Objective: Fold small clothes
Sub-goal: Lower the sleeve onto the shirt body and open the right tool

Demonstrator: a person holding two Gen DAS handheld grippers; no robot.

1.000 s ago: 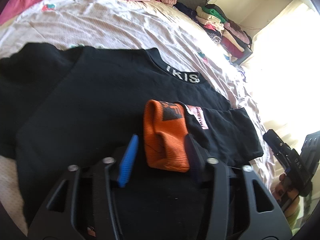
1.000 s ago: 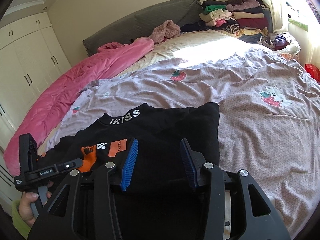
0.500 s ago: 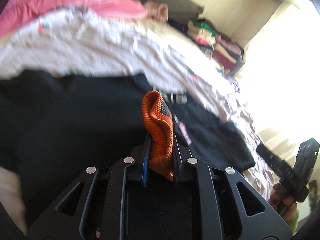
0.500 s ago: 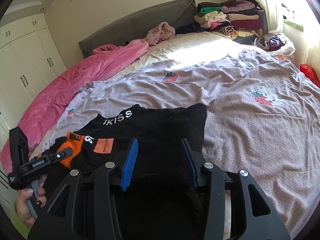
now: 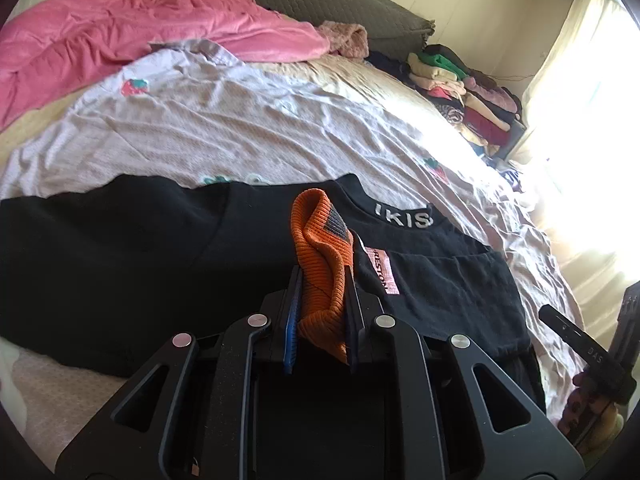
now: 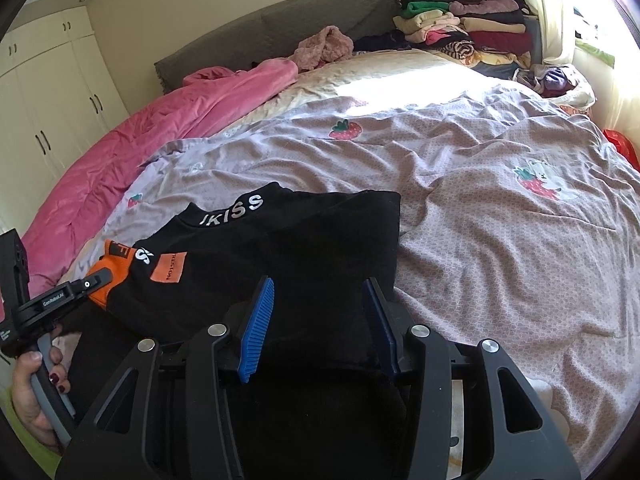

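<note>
Pink bedding [image 5: 132, 28] fills the upper left of the left wrist view. Below it, across the middle, a black top [image 5: 120, 256] lies spread on a lilac strawberry-print sheet [image 5: 248, 128]. At centre the left gripper [image 5: 320, 320], whose jaws have just been closing, clamps the top's orange ribbed cuff [image 5: 320, 248]. In the right wrist view the right gripper [image 6: 318, 324] hangs at bottom centre with its blue pads [image 6: 256, 328] apart over black cloth. Folded clothes [image 6: 460, 24] are stacked at upper right.
</note>
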